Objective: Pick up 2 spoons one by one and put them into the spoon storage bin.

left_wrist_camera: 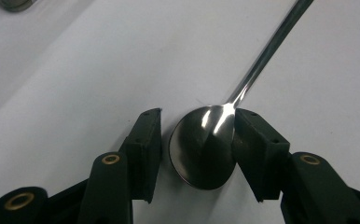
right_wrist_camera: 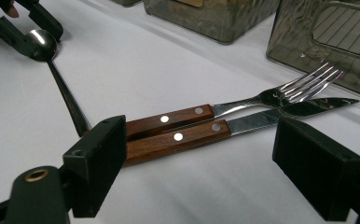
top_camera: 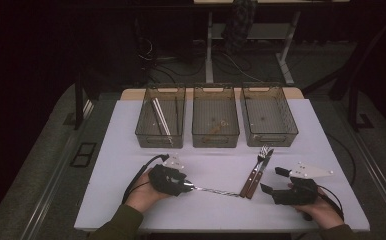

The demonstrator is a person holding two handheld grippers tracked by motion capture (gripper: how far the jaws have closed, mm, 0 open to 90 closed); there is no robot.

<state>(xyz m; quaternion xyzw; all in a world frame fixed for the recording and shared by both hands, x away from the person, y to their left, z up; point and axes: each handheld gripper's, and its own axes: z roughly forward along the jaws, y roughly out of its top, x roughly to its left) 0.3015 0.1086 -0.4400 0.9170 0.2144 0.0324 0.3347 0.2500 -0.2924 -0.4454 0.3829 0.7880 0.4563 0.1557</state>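
A metal spoon [top_camera: 216,191] lies on the white table [top_camera: 131,150], its bowl [left_wrist_camera: 201,149] between the jaws of my left gripper [left_wrist_camera: 197,116]. One pad touches the bowl's edge; the other stands off with a gap, so the left gripper [top_camera: 186,186] is open. A wood-handled fork [right_wrist_camera: 169,117] and knife [right_wrist_camera: 178,137] lie side by side just ahead of my right gripper [right_wrist_camera: 204,128]. Its jaws are wide open, with nothing between them. In the high view the fork [top_camera: 264,150] and knife [top_camera: 261,170] lie just left of the right gripper [top_camera: 272,180].
Three clear bins stand in a row at the table's far side. The left bin [top_camera: 146,115] holds pale sticks, the middle bin [top_camera: 215,137] has something brownish in it, and the right bin [top_camera: 291,122] looks bare. The spoon's handle tip lies by the fork and knife handles.
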